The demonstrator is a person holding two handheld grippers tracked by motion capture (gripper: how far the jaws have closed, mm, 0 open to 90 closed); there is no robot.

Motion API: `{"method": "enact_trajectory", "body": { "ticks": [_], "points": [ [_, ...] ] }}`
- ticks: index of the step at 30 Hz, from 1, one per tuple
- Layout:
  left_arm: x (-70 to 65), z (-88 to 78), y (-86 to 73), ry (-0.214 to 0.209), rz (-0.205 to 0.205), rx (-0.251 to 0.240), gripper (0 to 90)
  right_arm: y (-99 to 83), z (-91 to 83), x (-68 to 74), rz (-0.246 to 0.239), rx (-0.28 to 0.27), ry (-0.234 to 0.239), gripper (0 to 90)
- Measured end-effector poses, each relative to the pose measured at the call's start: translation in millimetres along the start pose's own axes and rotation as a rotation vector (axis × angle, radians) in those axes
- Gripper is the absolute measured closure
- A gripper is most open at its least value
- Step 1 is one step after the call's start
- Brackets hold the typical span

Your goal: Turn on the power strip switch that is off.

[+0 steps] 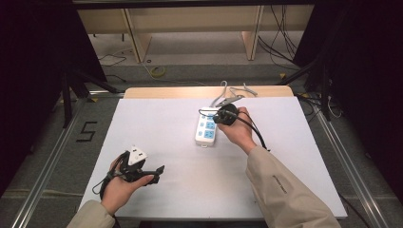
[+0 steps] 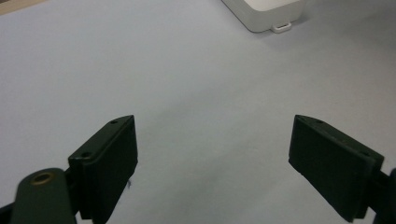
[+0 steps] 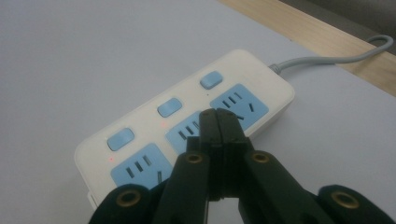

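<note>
Overhead, high view: power strip (image 1: 206, 129) lies mid-surface (image 1: 157, 118); right claw (image 1: 223, 117) just beside its far end; left claw (image 1: 154, 172) well apart.
Left gripper view: jaws wide apart, empty.
Right gripper view: jaws pressed together, empty, over the strip's middle socket (image 3: 184, 133).

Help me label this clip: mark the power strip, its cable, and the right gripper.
power strip (image 3: 140, 122): right gripper view, white top face beside the switches.
cable (image 3: 322, 59): right gripper view, grey run leaving the strip's far end.
right gripper (image 3: 218, 122): right gripper view, tips of its shut jaws.
</note>
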State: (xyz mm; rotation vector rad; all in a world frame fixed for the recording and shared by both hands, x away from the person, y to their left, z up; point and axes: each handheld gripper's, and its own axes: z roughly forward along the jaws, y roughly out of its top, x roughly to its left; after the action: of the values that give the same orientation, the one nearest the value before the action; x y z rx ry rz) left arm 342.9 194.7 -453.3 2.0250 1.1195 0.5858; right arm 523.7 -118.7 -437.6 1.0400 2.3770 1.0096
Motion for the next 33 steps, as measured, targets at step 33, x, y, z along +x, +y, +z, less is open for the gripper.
{"method": "enact_trajectory", "body": {
  "ticks": [33],
  "points": [
    [0.0, 0.1, 0.1, -0.002, 0.000, 0.003, 15.1, 17.3, 23.3, -1.4, 0.013, 0.016, 0.001, 90.0]
  ]
}}
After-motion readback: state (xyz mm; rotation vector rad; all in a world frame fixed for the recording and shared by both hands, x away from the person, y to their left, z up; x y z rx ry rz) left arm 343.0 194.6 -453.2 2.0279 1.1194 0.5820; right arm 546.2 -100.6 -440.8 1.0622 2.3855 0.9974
